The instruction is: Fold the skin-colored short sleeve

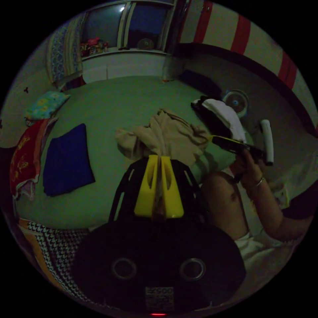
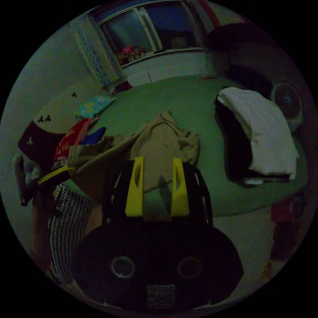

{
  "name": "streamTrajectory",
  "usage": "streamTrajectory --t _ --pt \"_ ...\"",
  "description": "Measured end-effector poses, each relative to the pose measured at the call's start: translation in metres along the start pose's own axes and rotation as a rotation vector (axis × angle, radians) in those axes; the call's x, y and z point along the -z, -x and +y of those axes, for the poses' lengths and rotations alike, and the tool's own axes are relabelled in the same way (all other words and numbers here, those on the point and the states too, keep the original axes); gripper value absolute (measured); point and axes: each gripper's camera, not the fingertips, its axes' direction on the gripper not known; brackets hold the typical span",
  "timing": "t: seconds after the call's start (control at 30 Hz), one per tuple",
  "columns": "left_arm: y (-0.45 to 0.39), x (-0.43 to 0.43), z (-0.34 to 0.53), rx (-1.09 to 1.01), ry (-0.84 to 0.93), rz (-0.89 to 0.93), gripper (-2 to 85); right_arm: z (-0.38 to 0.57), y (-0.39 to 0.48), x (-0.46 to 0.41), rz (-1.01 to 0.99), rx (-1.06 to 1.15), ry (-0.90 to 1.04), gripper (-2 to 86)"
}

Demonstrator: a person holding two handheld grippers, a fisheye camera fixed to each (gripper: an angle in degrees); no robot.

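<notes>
One beige shirt (image 1: 165, 135) bunched just beyond the left claw (image 1: 159, 159).

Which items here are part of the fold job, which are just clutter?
In the job:
- beige short-sleeve shirt, crumpled on the green bed
- left gripper, jaws closed on shirt fabric
- right gripper, jaws apart

Lying about:
- folded blue cloth
- white and black stack
- floral pillow
- fan
</notes>
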Motion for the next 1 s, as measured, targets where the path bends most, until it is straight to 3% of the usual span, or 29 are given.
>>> streamTrajectory --t 0.37,0.73,0.83,0.9,1.0 --pt "-0.041 0.015 0.066 -0.048 -0.001 -0.003 2.2 0.035 0.044 0.023 -0.099 0.003 0.05 11.7" --pt "-0.05 -0.002 0.075 -0.122 0.017 -0.042 2.9 -0.034 0.13 -0.02 -0.199 0.133 0.257 12.0" --pt "-0.045 -0.007 0.073 -0.135 0.017 -0.035 3.1 -0.044 0.151 -0.049 -0.108 0.144 0.356 8.8" --pt "-0.038 -0.01 0.071 -0.135 0.021 -0.011 3.4 -0.046 0.158 -0.052 -0.062 0.144 0.323 1.4" --pt "-0.02 -0.014 0.067 -0.1 0.039 -0.01 4.8 -0.046 0.158 -0.039 -0.067 0.149 0.249 -1.3"
